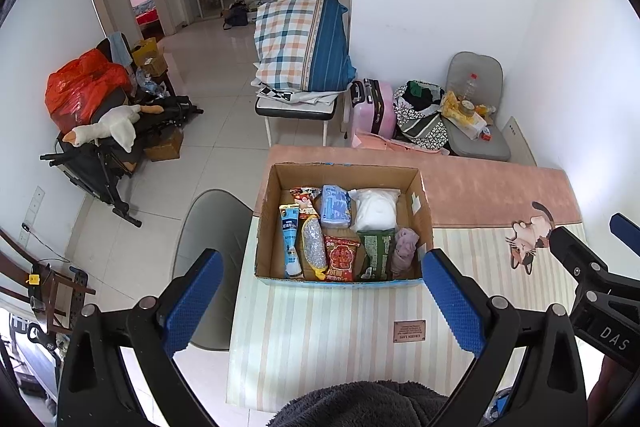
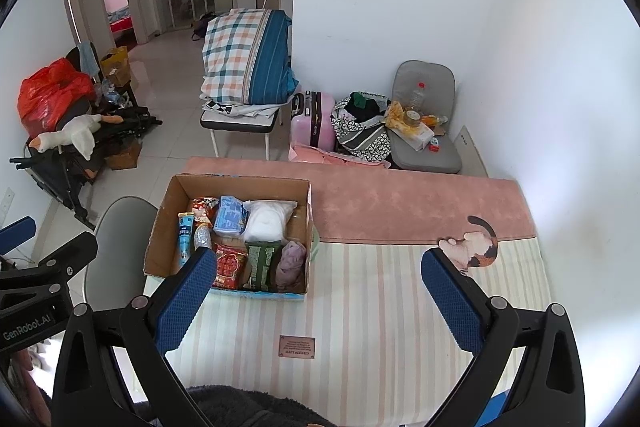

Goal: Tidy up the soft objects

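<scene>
Blue-padded left tool (image 1: 322, 291) and right tool (image 2: 316, 291) both gape wide, empty, above the striped table (image 2: 360, 307) near the brown cardboard box (image 1: 424, 227).

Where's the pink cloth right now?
The pink cloth sits inside the cardboard box, in its near right corner in both wrist views, right of the green packet and in front of the white bag.

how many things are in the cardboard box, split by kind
In the cardboard box:
Printed packets: 4 (blue pack, red pack, green pack, orange snack pack)
Tube: 1
Clear pouch with yellow end: 1
White bag: 1
Pink cloth: 1
Total: 8
</scene>
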A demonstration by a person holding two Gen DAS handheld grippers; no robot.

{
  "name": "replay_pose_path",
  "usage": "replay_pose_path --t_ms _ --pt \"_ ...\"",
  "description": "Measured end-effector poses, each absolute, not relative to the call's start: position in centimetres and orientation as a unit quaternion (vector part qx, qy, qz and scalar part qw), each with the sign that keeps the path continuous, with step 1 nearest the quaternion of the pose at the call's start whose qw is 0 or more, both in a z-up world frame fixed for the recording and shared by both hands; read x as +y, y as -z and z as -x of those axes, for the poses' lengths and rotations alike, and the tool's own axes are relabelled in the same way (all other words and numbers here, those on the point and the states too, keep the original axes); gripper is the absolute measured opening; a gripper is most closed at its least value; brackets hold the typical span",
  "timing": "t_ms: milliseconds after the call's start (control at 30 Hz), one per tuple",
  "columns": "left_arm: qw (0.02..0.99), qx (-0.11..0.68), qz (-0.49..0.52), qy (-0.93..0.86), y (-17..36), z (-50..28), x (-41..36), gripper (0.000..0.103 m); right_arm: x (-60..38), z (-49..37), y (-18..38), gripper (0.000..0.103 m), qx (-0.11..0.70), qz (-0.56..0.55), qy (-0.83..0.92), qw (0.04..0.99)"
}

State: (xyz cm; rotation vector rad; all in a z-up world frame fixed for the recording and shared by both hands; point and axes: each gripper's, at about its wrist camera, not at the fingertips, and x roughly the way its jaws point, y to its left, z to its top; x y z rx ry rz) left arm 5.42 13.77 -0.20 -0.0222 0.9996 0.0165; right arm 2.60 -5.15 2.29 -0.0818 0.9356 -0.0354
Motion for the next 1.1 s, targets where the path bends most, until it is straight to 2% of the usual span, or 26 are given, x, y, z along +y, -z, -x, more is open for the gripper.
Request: replay_pose_path --t_ms 1100 --pt "0.878 0.478 0.013 -0.012 0.32 -4.97 14.25 0.102 -5.27 -2.2 -2.13 0.103 0.45 0.038 0.017 0.892"
